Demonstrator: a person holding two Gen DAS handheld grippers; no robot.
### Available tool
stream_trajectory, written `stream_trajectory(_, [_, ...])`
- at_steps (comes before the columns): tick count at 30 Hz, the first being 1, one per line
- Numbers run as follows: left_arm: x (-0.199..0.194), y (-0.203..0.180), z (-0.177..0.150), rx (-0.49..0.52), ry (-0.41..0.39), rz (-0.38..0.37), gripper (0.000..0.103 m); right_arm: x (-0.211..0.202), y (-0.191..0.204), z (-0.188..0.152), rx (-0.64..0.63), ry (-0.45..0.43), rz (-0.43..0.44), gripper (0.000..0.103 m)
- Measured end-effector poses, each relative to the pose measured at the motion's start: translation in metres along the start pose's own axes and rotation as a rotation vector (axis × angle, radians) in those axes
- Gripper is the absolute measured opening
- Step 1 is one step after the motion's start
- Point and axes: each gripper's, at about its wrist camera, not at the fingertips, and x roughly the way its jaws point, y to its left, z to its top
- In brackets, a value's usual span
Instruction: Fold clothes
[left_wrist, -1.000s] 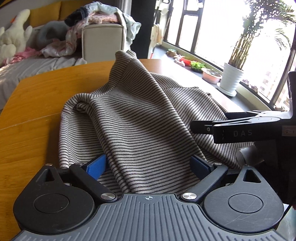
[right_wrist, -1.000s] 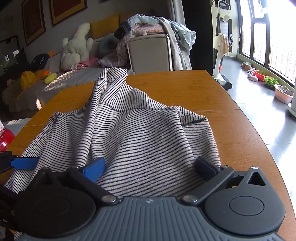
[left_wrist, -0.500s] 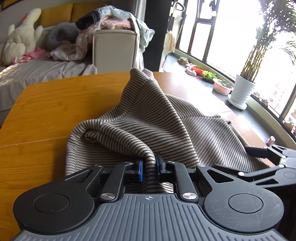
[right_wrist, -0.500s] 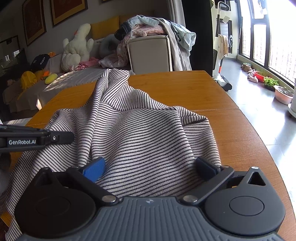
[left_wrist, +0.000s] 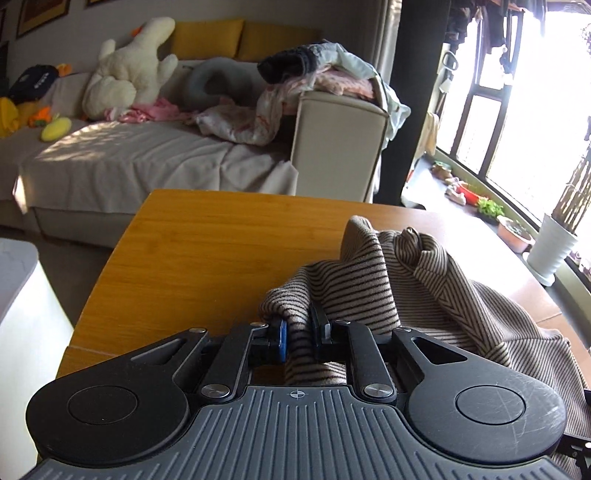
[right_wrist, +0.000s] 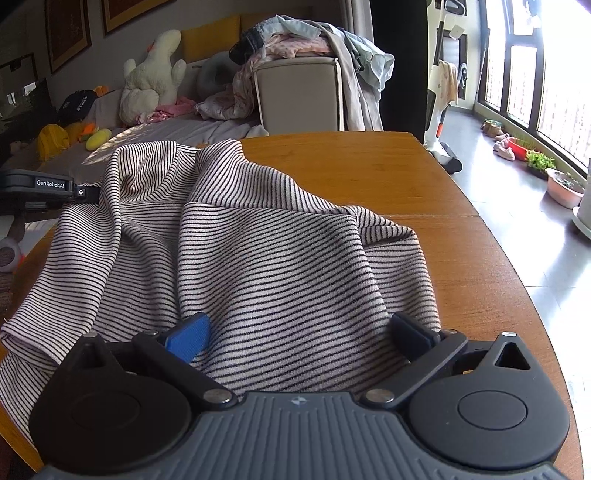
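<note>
A black-and-cream striped garment (right_wrist: 280, 251) lies rumpled on the wooden table (right_wrist: 369, 166). In the left wrist view my left gripper (left_wrist: 299, 332) is shut on a bunched fold of the striped garment (left_wrist: 369, 288), held a little above the table (left_wrist: 207, 240). The right wrist view shows the left gripper (right_wrist: 88, 192) at the garment's far left edge, where the cloth is pulled up into a ridge. My right gripper (right_wrist: 299, 328) stands open at the near edge. Cloth lies across the gap between its blue pad (right_wrist: 188, 332) and black pad (right_wrist: 410, 332), and neither presses on it.
Beyond the table stands a sofa (left_wrist: 129, 158) with a white plush toy (left_wrist: 129, 77) and a heap of clothes (right_wrist: 306, 37) on its armrest. Plant pots (left_wrist: 550, 247) line the window on the right. A white object (left_wrist: 14, 280) sits left of the table.
The left gripper closed on a fold of the striped garment and drew it to the left and slightly up, stretching the cloth. The right gripper stayed put and open.
</note>
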Motion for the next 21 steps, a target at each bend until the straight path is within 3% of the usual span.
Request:
stream_trajectory(5, [-0.002, 0.008, -0.008, -0.023, 0.004, -0.021, 0.017, 0.006, -0.003, 0.012, 0.045, 0.043, -0.01, 0.103])
stream_trajectory(10, [0.0, 0.024, -0.007, -0.087, 0.042, -0.071, 0.018, 0.011, 0.004, 0.016, -0.023, 0.102, -0.03, 0.103])
stream_trajectory(12, [-0.004, 0.027, -0.006, -0.096, 0.06, -0.082, 0.03, 0.012, 0.004, 0.017, -0.033, 0.111, -0.026, 0.103])
stream_trajectory(13, [-0.007, 0.027, -0.005, -0.094, 0.064, -0.078, 0.066, 0.011, 0.004, 0.017, -0.046, 0.114, -0.021, 0.103])
stream_trajectory(14, [-0.012, 0.028, -0.004, -0.084, 0.048, -0.054, 0.094, 0.011, 0.004, 0.017, -0.065, 0.118, -0.009, 0.103])
stream_trajectory(17, [-0.023, 0.033, 0.0, -0.06, 0.018, -0.05, 0.095, 0.005, -0.002, 0.022, -0.07, 0.12, 0.036, 0.103])
stream_trajectory(21, [-0.029, 0.033, 0.007, -0.035, 0.004, -0.034, 0.095, -0.02, 0.001, 0.034, -0.081, -0.059, -0.002, 0.103])
